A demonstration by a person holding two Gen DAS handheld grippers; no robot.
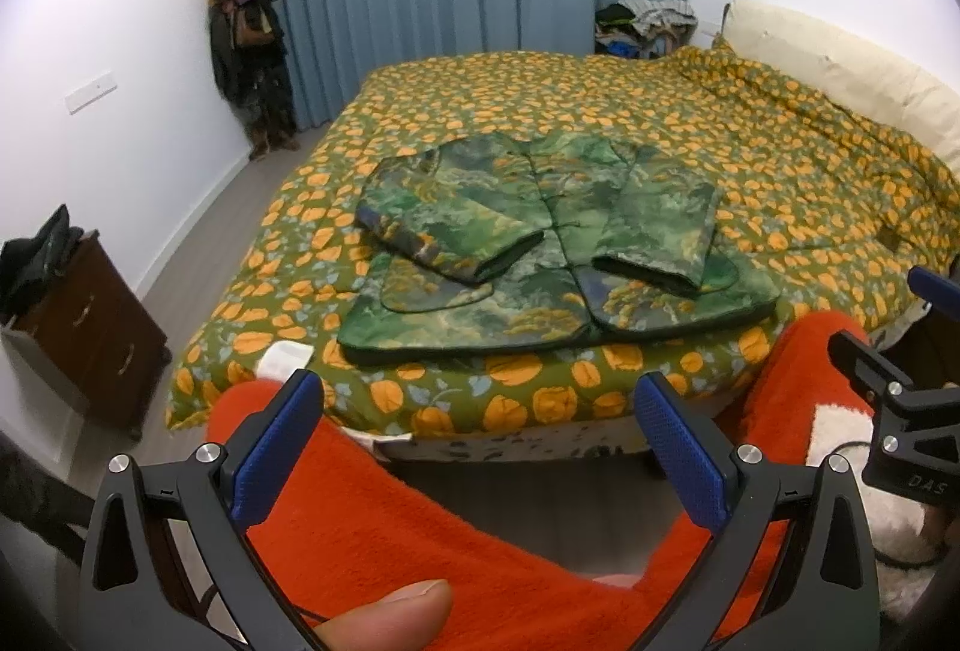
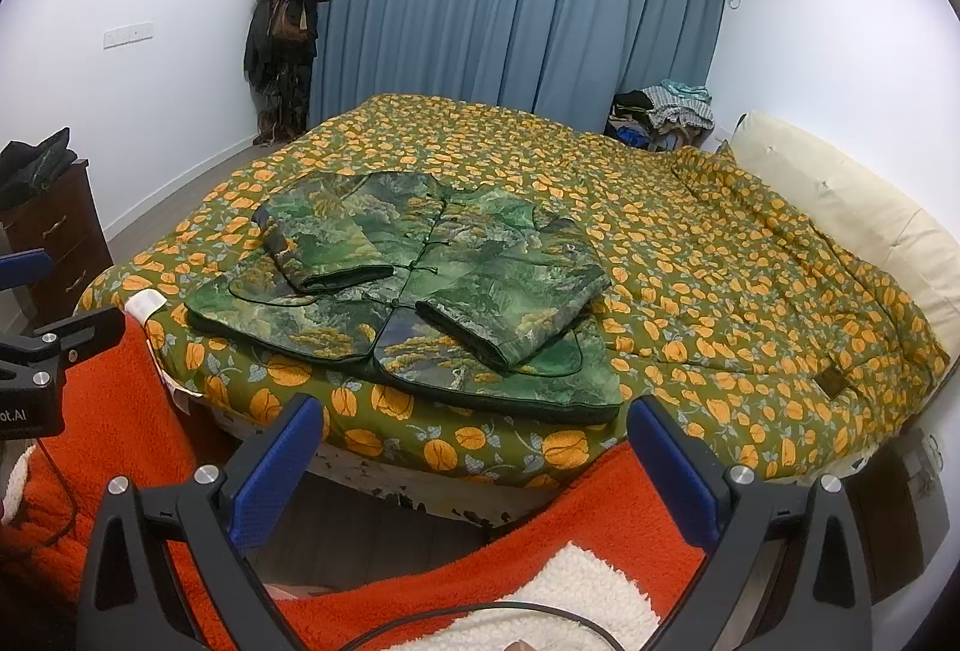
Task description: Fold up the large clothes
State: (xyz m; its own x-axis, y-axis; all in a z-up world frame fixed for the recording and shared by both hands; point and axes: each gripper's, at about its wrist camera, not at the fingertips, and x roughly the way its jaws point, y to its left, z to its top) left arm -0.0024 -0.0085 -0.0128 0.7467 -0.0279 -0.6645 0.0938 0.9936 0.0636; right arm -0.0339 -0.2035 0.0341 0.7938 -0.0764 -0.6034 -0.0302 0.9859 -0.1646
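Note:
A green patterned padded jacket (image 1: 552, 243) (image 2: 420, 285) lies flat on the bed, front up. Both its sleeves are folded in across the chest. The left sleeve cuff (image 1: 504, 261) and the right sleeve cuff (image 1: 654, 273) point toward the near hem. My left gripper (image 1: 480, 411) is open, held back from the bed edge above an orange fleece garment, with nothing between its blue pads. My right gripper (image 2: 474, 429) is also open and empty, short of the jacket's near hem. The right gripper's side shows at the right edge of the left wrist view (image 1: 900, 369).
The bed carries an orange-and-green floral quilt (image 1: 780, 159) (image 2: 750, 261) and a cream headboard (image 2: 852, 207). A dark wooden drawer unit (image 1: 90, 327) stands at the left. Clothes are piled by the blue curtain (image 2: 666, 111). A person's thumb (image 1: 390, 615) and orange fleece sleeve (image 1: 420, 531) are close below.

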